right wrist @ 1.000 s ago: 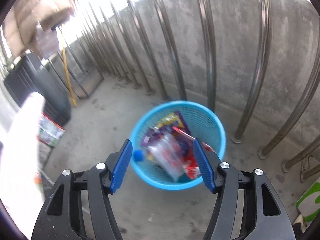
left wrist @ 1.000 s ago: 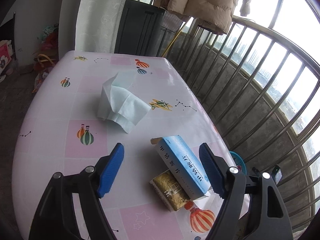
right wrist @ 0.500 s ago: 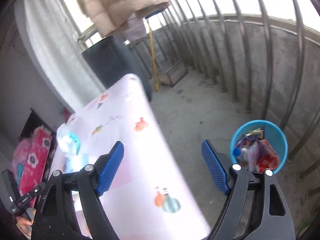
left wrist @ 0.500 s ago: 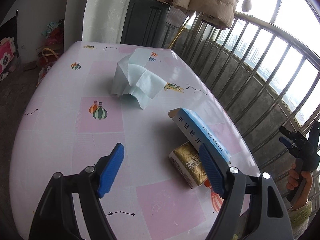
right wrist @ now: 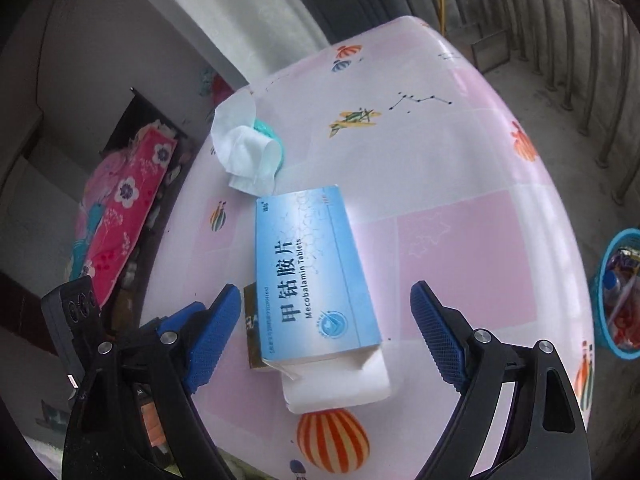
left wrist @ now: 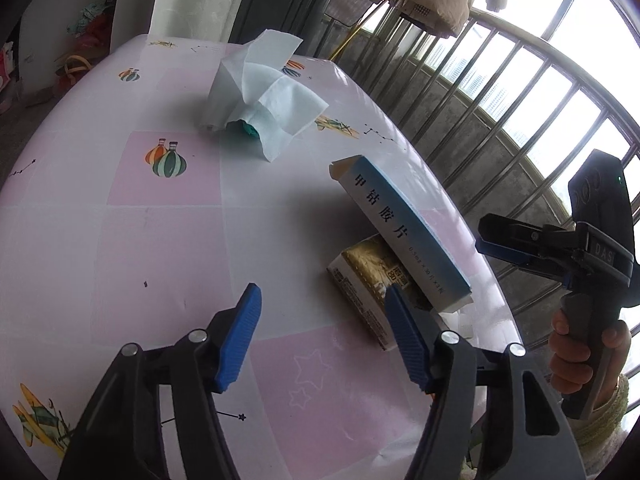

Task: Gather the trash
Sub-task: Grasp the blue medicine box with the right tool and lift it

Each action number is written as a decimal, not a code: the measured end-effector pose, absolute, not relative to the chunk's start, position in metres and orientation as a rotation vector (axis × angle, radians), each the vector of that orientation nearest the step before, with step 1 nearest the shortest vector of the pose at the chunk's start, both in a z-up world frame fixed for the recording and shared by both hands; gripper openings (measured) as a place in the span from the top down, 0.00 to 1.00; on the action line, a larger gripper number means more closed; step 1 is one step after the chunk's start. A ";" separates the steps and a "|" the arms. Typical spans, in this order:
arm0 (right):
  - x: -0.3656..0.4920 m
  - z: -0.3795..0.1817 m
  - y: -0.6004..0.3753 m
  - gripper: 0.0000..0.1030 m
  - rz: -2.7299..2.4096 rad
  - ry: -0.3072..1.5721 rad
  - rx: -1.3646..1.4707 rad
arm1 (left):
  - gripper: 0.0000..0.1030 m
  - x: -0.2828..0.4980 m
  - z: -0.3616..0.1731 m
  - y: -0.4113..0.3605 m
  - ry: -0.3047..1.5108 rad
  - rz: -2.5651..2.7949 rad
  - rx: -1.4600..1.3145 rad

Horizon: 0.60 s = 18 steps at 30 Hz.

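Blue Mecobalamin tablet box (right wrist: pixel 316 276) propped on gold packet (left wrist: pixel 370 276) on pink table (left wrist: pixel 160 220), tissue (left wrist: pixel 260 92) beyond; left gripper (left wrist: pixel 322 338) closing on nothing, right gripper (right wrist: pixel 326 334) opening, empty, over the box.

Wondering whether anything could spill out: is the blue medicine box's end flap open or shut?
Open. In the right wrist view, the blue medicine box has its white end flap folded out flat on the table.
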State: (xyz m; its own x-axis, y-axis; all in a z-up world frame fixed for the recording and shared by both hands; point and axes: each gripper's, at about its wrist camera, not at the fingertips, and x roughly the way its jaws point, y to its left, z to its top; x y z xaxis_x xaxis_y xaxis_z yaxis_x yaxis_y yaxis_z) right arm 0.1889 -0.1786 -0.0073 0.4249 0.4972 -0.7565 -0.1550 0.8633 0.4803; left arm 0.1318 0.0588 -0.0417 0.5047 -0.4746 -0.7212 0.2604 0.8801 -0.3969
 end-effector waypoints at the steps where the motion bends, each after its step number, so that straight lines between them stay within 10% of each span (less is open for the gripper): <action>1: 0.191 -0.007 -0.174 0.19 0.428 1.072 0.358 | 0.45 0.133 -0.043 0.058 0.949 -0.452 -0.253; 15: 0.206 -0.024 -0.138 0.19 0.462 1.202 0.191 | 0.63 0.145 -0.053 0.050 0.977 -0.516 -0.326; 18: 0.204 -0.025 -0.135 0.32 0.447 1.218 0.145 | 0.64 0.146 -0.055 0.051 0.974 -0.516 -0.340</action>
State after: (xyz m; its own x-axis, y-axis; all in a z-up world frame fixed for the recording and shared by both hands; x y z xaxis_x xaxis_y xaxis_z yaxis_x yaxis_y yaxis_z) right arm 0.2045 -0.1352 -0.0252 0.2715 0.4074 -0.8720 -0.2542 0.9042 0.3433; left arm 0.1460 0.0511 -0.0546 0.4569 -0.5565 -0.6939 0.2606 0.8296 -0.4937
